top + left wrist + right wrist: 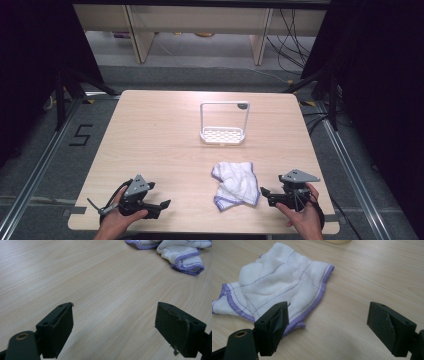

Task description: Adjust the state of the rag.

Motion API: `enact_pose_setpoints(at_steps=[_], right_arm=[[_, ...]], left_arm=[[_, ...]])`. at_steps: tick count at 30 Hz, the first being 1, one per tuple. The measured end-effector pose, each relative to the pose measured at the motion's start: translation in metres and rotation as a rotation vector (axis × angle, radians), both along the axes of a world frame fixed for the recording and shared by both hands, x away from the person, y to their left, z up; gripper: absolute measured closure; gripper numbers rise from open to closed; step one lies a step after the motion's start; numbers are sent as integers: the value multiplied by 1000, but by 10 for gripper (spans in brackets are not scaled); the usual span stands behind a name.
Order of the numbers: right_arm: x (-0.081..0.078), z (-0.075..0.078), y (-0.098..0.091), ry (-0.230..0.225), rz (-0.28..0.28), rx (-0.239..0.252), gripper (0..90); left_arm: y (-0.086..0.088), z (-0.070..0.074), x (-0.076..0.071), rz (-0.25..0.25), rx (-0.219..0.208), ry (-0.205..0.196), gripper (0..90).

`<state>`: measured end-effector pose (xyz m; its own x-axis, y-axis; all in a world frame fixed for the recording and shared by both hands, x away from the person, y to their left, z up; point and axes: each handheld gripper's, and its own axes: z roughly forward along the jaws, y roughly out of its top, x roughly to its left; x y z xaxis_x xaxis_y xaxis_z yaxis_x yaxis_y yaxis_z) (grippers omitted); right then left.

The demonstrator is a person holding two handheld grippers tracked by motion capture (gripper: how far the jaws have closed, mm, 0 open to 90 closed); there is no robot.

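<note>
Seen from the high view: a pale wooden table [165, 135], a white wire rack [223, 123] with a perforated tray standing upright toward the far middle, and a crumpled white cloth [236, 184] lying near the front edge, right of centre. Also there, both hands at the front edge, left gripper [161, 205] at the left corner, right gripper [265, 192] just right of the cloth, each topped by a grey three-cornered plate.

From the left gripper view: left gripper [114, 327] with jaws spread wide over bare wood grain, nothing between them; cloth [182, 255] far off at the upper right, well apart from the jaws. No such distance in the right gripper view: right gripper [328, 327] likewise spread wide and released, holding nothing, with the cloth [279, 287] just ahead and to the left, its purple hem passing behind the left jaw tip. Touching or merely overlapping there: cannot tell. Bare wood between the jaws and in front of the other jaw.

Close up, cloth soft and rumpled, white terry with thin dark stitched grid lines and a purple bound edge, bunched into folds rather than laid flat, one rounded corner toward the right gripper.
</note>
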<state>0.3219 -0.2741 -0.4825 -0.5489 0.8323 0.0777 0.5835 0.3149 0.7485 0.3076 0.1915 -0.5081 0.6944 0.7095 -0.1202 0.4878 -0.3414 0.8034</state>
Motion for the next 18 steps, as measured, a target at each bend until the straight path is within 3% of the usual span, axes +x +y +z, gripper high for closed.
enact_pose_setpoints(at_steps=[3,6,7,8,9,10,12,14,15,16,18], right_arm=[[-2,1,4,6,-17,21,184],[0,2,4,-7,18,11,186],[0,3,6,-5,24,9,187],[0,6,11,-8,30,12,191],[1,6,12,-12,38,12,195],[1,8,14,-20,56,9,198],[0,11,21,-25,51,8,204],[0,13,26,-27,72,8,215],[-2,14,31,-8,57,24,219],[1,14,32,-25,85,14,226],[1,15,34,-25,99,6,237]], left_arm=[[2,1,0,-16,34,6,147],[1,1,0,-17,34,9,147],[1,1,0,-14,30,11,147],[-2,0,0,0,-9,7,147],[-2,0,-1,-2,-4,8,147],[0,1,0,-25,38,13,147],[-3,0,-1,-8,18,16,147],[-3,1,-1,-29,42,19,147],[-5,0,-2,-22,20,23,147],[-4,1,-2,-35,29,17,147],[-6,0,-3,-23,8,23,147]])
